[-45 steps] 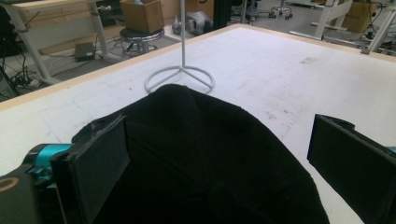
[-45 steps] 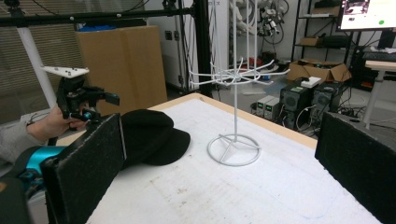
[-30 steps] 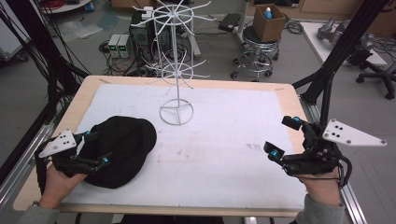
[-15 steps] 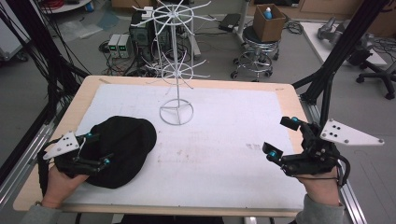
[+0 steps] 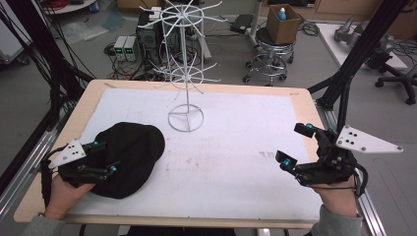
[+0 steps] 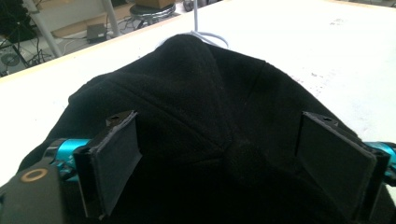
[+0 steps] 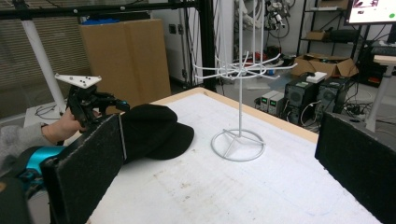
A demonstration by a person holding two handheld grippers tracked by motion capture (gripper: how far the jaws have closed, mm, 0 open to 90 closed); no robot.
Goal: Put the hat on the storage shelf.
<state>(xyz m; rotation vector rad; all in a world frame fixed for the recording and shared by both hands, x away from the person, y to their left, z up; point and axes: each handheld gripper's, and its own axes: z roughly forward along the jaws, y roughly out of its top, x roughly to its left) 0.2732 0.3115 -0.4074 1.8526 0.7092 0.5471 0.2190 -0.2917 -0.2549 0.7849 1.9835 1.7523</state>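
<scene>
On the white-topped counter [image 5: 236, 147] a black cap [image 5: 130, 155] (straddled by the wide-open left tool [image 5: 103, 157]) lies near a wire rack [image 5: 186, 73]; the right tool [image 5: 295, 145] is held open, empty.

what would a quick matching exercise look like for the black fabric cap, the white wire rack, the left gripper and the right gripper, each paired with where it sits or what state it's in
Things:
1. black fabric cap
2. white wire display rack
3. left gripper
4. right gripper

Places or states:
A. open over bare white mat at the table's right side
B. stands upright on a ring base at the far middle of the table
C. lies flat on the table's near left part
D. open, one jaw on each side of the cap's crown

Pairs: 1-C, 2-B, 3-D, 4-A
</scene>
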